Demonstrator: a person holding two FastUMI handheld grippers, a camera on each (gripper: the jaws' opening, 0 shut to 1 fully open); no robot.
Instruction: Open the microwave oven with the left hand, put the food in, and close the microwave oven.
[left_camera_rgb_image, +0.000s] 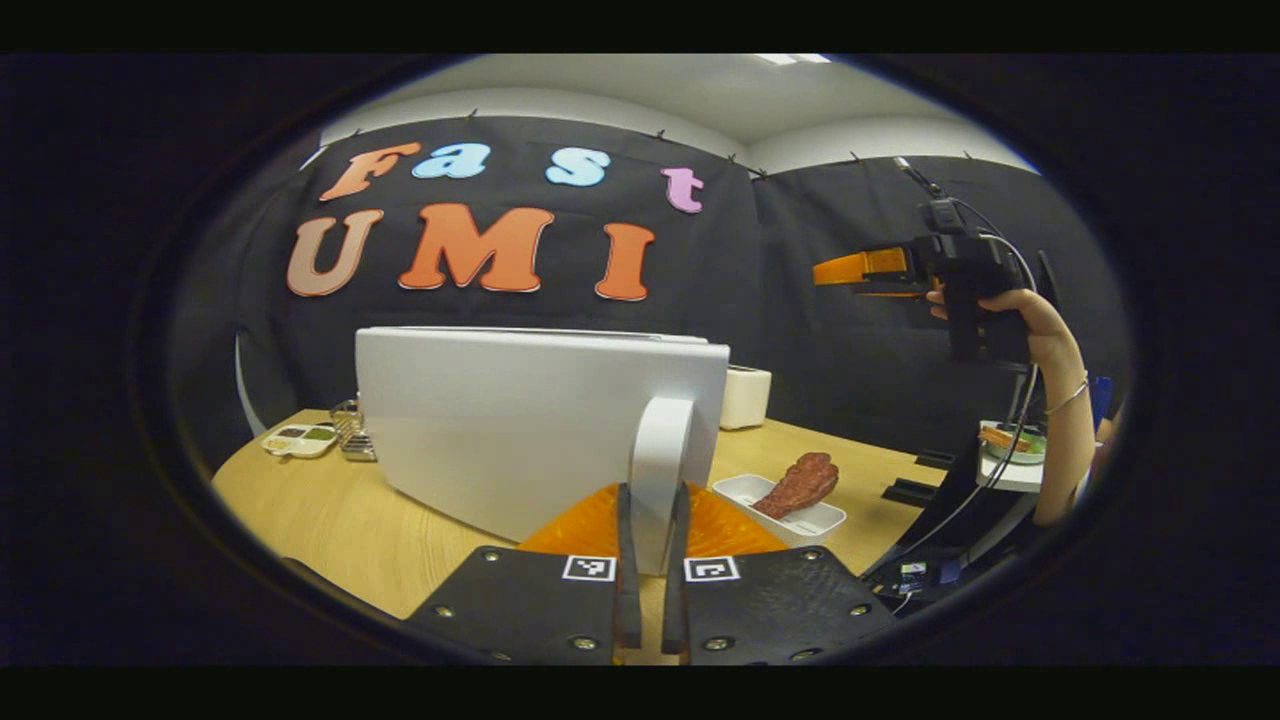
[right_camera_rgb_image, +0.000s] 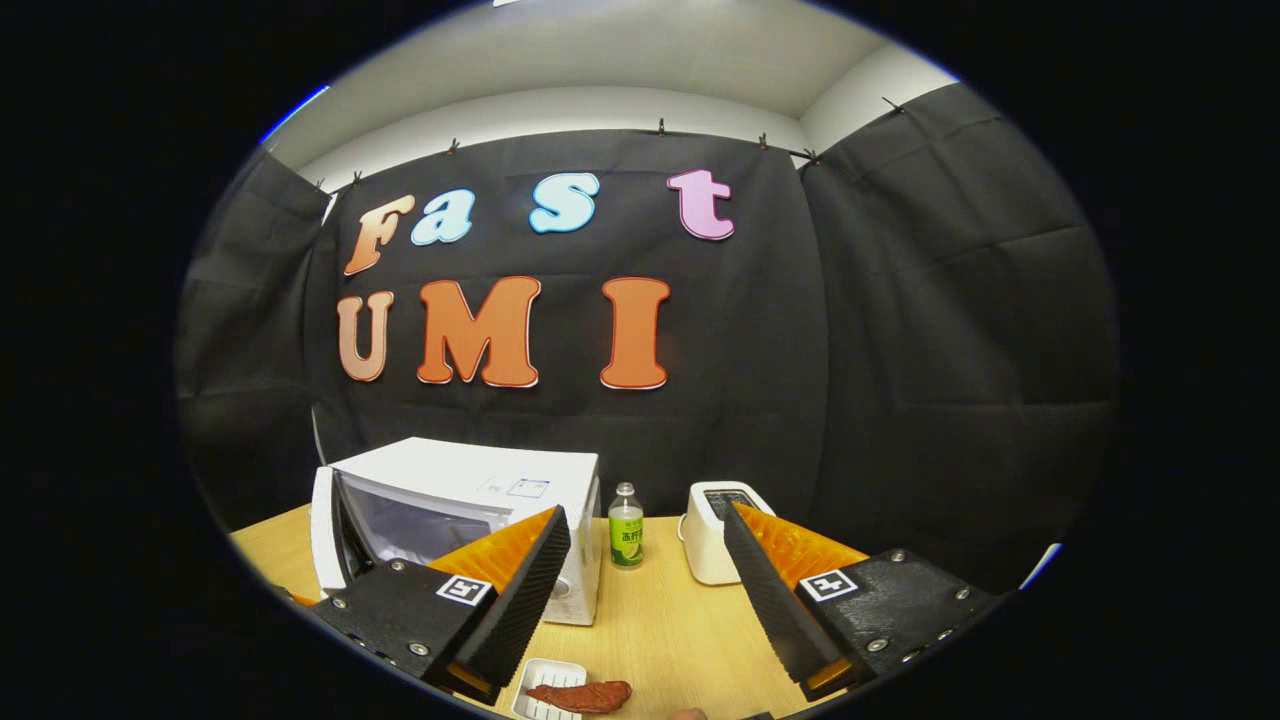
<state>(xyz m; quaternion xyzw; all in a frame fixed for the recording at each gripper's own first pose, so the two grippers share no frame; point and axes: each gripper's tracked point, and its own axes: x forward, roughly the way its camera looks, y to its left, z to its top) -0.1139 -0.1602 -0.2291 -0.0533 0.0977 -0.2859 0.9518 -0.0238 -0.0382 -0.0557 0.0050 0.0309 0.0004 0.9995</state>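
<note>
Where the left gripper view looks along its own fingers, left tool (left_camera_rgb_image: 650, 590) closed narrow around the smooth white door handle (left_camera_rgb_image: 660, 470) of the microwave oven (left_camera_rgb_image: 520, 420), door swung outward. Beyond its edge, open wooden worktop (left_camera_rgb_image: 330, 510), then a white ribbed tray (left_camera_rgb_image: 795, 515) bearing lumpy reddish food (left_camera_rgb_image: 800, 482). Farther right, raised, the right tool (left_camera_rgb_image: 870, 270) in a hand (left_camera_rgb_image: 1035, 325).

In the right gripper view, right tool (right_camera_rgb_image: 648, 590) spread wide, holding nothing, above bare worktop (right_camera_rgb_image: 660, 630). Microwave oven (right_camera_rgb_image: 470, 510) left with door ajar; bottle (right_camera_rgb_image: 626, 527) and toaster (right_camera_rgb_image: 715, 530) behind; food (right_camera_rgb_image: 585, 696) at bottom edge.
</note>
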